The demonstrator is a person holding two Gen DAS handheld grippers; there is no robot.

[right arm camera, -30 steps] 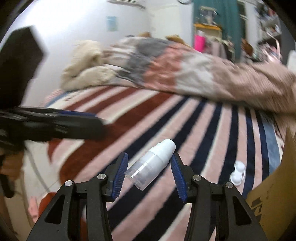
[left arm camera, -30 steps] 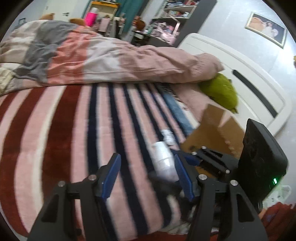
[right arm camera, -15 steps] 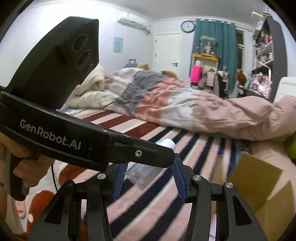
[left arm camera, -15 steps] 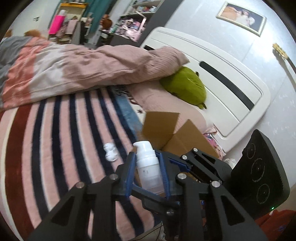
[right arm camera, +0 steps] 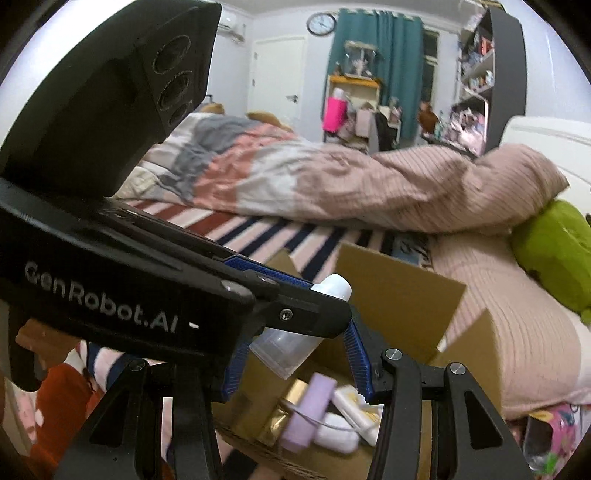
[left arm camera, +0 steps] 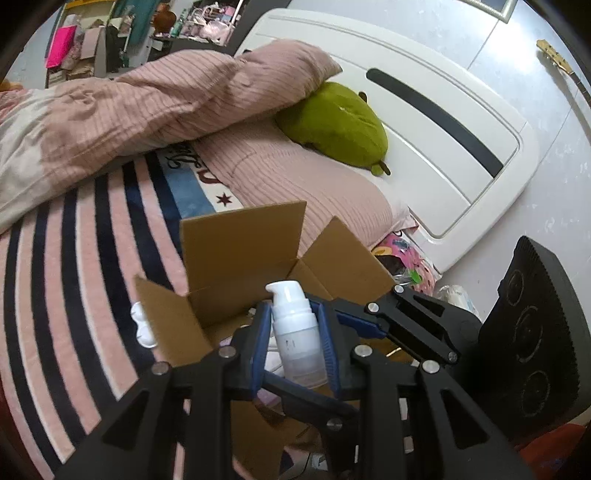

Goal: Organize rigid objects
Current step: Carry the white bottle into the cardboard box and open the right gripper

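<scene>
Left wrist view: left gripper (left arm camera: pixel 294 341) fingers were clamped on a white pump bottle (left arm camera: pixel 295 332), both blue pads touching its sides, bottle upright between them, pump head sticking out past the tips. Just beyond and below the fingers sat an open cardboard box (left arm camera: pixel 240 251) on the bed, flaps up. Left of the fingers, a small white double-lobed object (left arm camera: pixel 142 325) lay on the striped blanket (left arm camera: pixel 74 266), partly hidden behind a box flap. Right gripper (left arm camera: pixel 406 325) body crossed in from the right, just beside the bottle. Farther out: pink ribbed pillow (left arm camera: pixel 314 184), green plush (left arm camera: pixel 332 122), white headboard (left arm camera: pixel 443 122).

Right wrist view: right gripper (right arm camera: pixel 295 347) fingers were spread apart, pads not touching anything. The bottle (right arm camera: pixel 291 339) hung tilted between them, held by the left gripper (right arm camera: pixel 258 288), whose black body crossed in from the left and covered part of it. Below the fingers the box (right arm camera: pixel 399 295) interior showed a lilac bar-shaped item (right arm camera: pixel 310 410), a gold-wrapped item (right arm camera: pixel 280 413) and some white pieces, blurred. Beyond the fingers: striped blanket (right arm camera: pixel 266 229), rumpled pink and grey duvet (right arm camera: pixel 295 177), green plush (right arm camera: pixel 554 251) to the right. Far back: teal curtain (right arm camera: pixel 376 55), wall clock (right arm camera: pixel 321 23), shelves (right arm camera: pixel 480 74).
</scene>
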